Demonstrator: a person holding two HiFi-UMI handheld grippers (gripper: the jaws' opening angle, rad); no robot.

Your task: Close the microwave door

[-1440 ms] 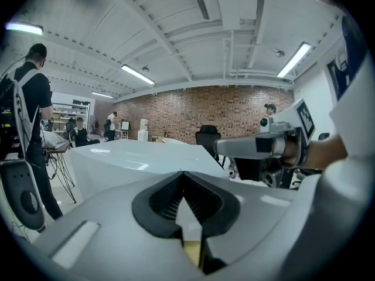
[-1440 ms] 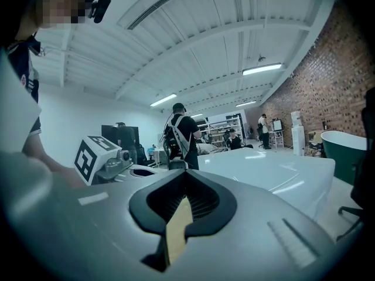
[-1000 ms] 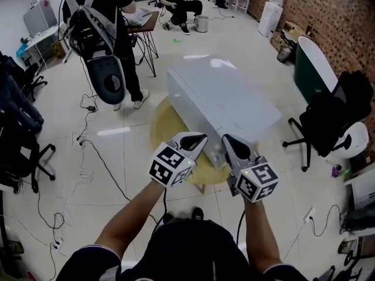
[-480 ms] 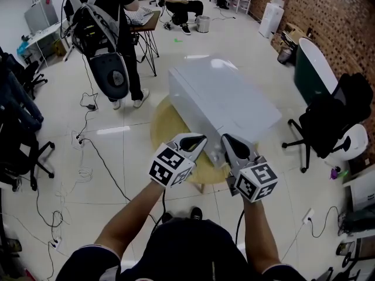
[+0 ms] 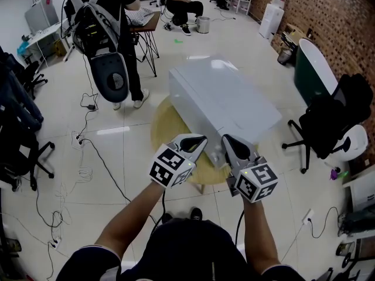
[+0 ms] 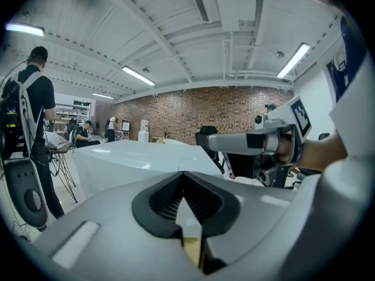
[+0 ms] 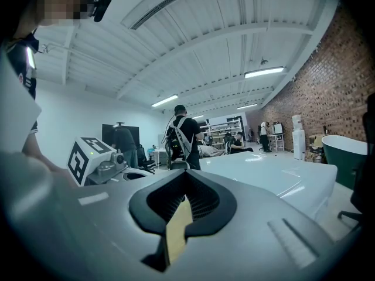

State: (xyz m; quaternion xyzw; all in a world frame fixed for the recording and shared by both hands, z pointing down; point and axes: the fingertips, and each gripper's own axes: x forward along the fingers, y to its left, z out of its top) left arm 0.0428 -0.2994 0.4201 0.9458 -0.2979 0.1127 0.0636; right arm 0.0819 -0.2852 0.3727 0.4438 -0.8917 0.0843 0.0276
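Observation:
A white microwave (image 5: 222, 101) stands on a round wooden table (image 5: 161, 127), seen from above; its front faces me and I cannot see how its door stands. My left gripper (image 5: 201, 139) and right gripper (image 5: 226, 139) hover side by side just before the microwave's near end, above the table's edge. Both are shut, fingertips meeting, with nothing between them. In the left gripper view the left gripper (image 6: 183, 173) points over the microwave's white top (image 6: 129, 157). In the right gripper view the right gripper (image 7: 186, 172) has the microwave (image 7: 269, 171) to its right.
A person with a backpack rig (image 5: 105, 34) stands at the back left beside a small desk (image 5: 143, 22). Black office chairs (image 5: 328, 124) stand at the right near a green tub (image 5: 310, 66). Cables (image 5: 88, 151) trail over the floor at the left.
Both grippers hold still. The standing person at the back left has shifted slightly.

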